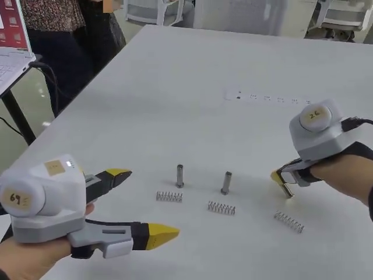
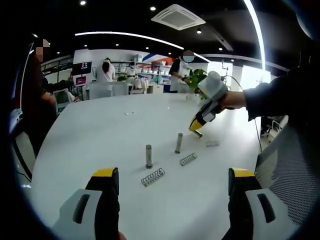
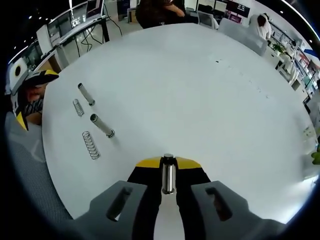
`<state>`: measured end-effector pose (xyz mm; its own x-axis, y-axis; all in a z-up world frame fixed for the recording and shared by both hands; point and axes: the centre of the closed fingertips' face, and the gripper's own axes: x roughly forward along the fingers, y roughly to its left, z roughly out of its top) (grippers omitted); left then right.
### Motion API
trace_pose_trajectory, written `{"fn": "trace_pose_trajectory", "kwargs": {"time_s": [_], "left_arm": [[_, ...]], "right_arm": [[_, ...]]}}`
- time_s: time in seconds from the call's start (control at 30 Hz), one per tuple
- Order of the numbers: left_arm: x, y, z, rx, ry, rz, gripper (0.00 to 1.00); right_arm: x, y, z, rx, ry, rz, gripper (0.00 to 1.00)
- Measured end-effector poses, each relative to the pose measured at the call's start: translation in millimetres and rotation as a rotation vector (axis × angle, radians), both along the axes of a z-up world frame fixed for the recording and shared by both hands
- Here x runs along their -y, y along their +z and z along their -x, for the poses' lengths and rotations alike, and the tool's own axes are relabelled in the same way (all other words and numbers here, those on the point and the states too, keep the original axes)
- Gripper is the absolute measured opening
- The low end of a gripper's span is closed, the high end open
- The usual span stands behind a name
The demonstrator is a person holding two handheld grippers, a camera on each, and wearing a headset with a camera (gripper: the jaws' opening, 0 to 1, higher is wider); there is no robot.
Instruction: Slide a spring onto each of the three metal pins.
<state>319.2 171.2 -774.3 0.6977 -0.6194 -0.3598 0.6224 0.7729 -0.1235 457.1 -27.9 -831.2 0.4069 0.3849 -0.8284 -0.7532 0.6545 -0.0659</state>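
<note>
The left gripper [image 1: 143, 204] hovers low over the near-left part of the white bench [image 1: 175, 87]. Its yellow-tipped jaws are spread wide, with nothing between them. The right gripper [image 1: 284, 181] is at the right side of the bench, its jaws closed on a held pin [image 3: 168, 177], a metal one pinched between the tips and lying along the gripper's length. From the head view that pin is mostly hidden. The gripper's tip seems to hang just above the bench, though I cannot tell whether it touches.

Two more metal pins stand upright on the bench between the grippers, the left pin [image 1: 180, 175] and the right pin [image 1: 226, 182], near each other but apart. The left spring [image 1: 169, 196] lies flat just in front of the left pin, and the middle spring [image 1: 221, 207] lies just in front of the right pin. The right spring [image 1: 289, 221] lies loose farther right, near the right gripper and well apart from both standing pins. A white power strip [image 1: 268, 97] lies flat toward the far side of the bench.
</note>
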Motion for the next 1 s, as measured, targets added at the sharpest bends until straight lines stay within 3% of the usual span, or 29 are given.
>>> {"fn": "trace_pose_trajectory", "kwargs": {"time_s": [0.43, 1.0], "left_arm": [[5.4, 4.7, 3.3, 0.016, -0.022, -0.008, 0.89], [8.5, 8.7, 6.0, 0.025, -0.033, -0.013, 0.89]], "right_arm": [[12.2, 16.3, 18.7, 0.038, -0.025, -0.035, 0.1], [19.4, 17.8, 28.3, 0.03, -0.062, -0.065, 0.1]]}}
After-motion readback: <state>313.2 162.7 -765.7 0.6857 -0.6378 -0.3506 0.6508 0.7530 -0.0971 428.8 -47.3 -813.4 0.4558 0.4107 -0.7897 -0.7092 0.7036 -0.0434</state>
